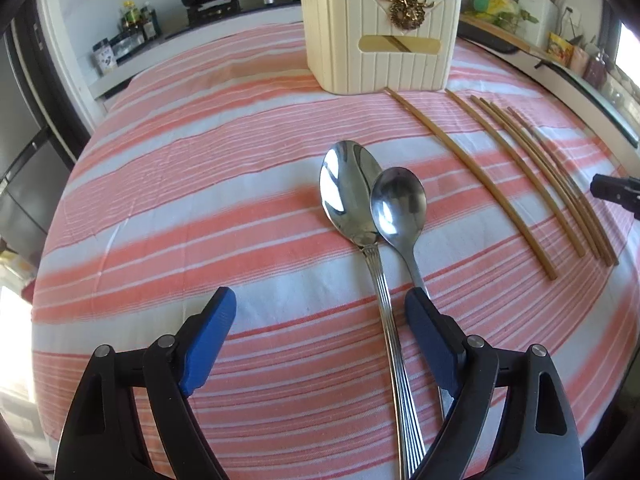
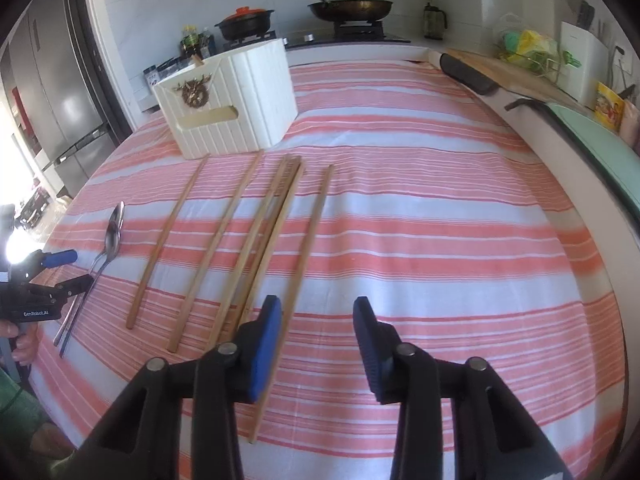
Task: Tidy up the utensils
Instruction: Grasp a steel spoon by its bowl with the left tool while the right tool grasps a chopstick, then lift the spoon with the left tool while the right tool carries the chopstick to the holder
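Left gripper spread wide over striped tablecloth, nothing clamped: ribbed handle of large spoon between the fingers, handle of smaller spoon passing under the right finger. Both bowls ahead, overlapping. Right gripper partly open, empty; no earlier view to judge its motion. Rightmost chopstick running just beside its left finger; contact unclear. Four more chopsticks to the left. Beyond both tools, cream utensil box with gold ornament; stove pans behind.
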Tool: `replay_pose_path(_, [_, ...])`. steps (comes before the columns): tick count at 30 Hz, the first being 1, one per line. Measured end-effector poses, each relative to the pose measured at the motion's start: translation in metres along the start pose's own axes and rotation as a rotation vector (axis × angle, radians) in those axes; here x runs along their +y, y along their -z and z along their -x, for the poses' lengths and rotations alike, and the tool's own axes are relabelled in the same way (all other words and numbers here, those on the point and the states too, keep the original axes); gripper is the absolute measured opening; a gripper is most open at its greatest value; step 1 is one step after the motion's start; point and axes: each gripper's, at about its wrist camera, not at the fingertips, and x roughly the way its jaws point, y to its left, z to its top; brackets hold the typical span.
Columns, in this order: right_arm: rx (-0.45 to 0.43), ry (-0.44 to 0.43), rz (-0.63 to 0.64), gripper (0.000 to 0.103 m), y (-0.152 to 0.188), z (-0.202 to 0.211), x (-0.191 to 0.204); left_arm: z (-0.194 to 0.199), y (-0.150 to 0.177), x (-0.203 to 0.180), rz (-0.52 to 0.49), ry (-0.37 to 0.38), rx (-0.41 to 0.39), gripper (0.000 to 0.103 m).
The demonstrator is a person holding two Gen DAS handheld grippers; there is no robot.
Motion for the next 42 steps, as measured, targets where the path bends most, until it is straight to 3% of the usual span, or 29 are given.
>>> replay_pose_path(4, [0.064, -0.013, 0.052, 0.027, -0.003, -0.019, 0.013, -0.006, -0.007, 0.002, 0.021, -0.034, -0.003, 0.088])
replay_pose_path(9, [0.072, 0.087, 0.132, 0.015, -0.01, -0.025, 0.023, -0.007, -0.009, 0.011, 0.048, -0.105, -0.002, 0.088])
replay_pose_path(12, [0.092, 0.113, 0.128, 0.015, -0.012, -0.023, 0.017, -0.006, -0.006, 0.018, 0.07, -0.106, 0.006, 0.088])
replay_pose_path(20, [0.157, 0.038, 0.104, 0.019, -0.025, -0.027, 0.01, -0.01, -0.011, 0.018, 0.071, -0.112, 0.047, 0.089])
replay_pose_path(30, [0.205, 0.058, 0.129, 0.019, -0.077, -0.068, 0.014, -0.025, -0.032, 0.011, 0.09, -0.142, 0.069, 0.091])
replay_pose_path(35, [0.197, 0.059, 0.087, 0.018, -0.099, -0.085, 0.01, -0.033, -0.045, 0.009, 0.108, -0.103, 0.068, 0.078])
replay_pose_path(38, [0.187, 0.065, 0.076, 0.018, -0.11, -0.092, 0.009, -0.038, -0.052, 0.012, 0.135, -0.065, 0.067, 0.063])
replay_pose_path(40, [0.184, 0.068, 0.077, 0.015, -0.116, -0.098, 0.009, -0.039, -0.056, 0.007, 0.112, -0.052, 0.056, 0.042])
replay_pose_path(42, [0.182, 0.073, 0.092, 0.007, -0.125, -0.104, 0.008, -0.04, -0.06, 0.003, 0.085, -0.064, 0.05, 0.042])
